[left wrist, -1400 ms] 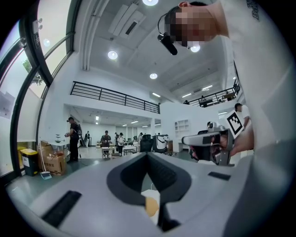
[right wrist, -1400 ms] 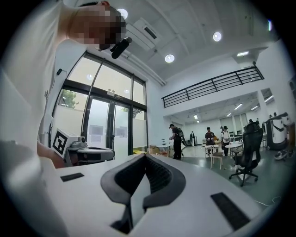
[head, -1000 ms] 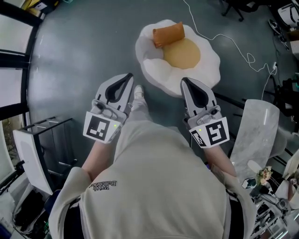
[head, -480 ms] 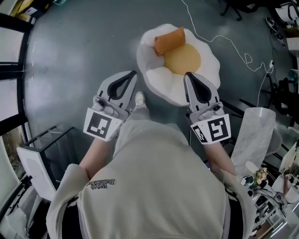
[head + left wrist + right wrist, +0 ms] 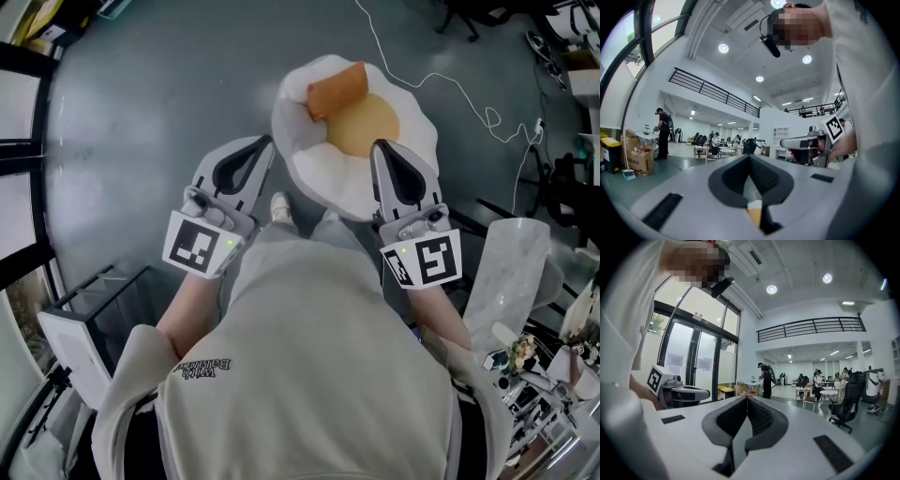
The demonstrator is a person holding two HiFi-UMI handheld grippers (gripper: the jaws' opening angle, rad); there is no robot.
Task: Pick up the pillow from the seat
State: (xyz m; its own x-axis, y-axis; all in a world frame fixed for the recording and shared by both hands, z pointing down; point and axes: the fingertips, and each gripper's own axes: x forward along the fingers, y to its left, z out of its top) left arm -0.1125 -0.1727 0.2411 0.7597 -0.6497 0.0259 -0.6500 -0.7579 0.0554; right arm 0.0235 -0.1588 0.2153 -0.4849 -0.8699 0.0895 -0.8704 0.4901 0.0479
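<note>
Approach stage, it seems: the left gripper (image 5: 263,145) and right gripper (image 5: 382,148) are hovering shut and empty by the white egg-shaped cushion seat (image 5: 314,173), whose far-edge orange-brown roll pillow (image 5: 336,86) is awaiting a forward reach with opened jaws.

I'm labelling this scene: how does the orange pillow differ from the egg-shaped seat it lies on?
The pillow is orange-brown; the seat is white with a yellow centre. The pillow is a small roll; the seat is a much wider, wavy-edged pad. The pillow lies on the seat, near its far edge; the seat lies on the grey floor. Both look soft.
</note>
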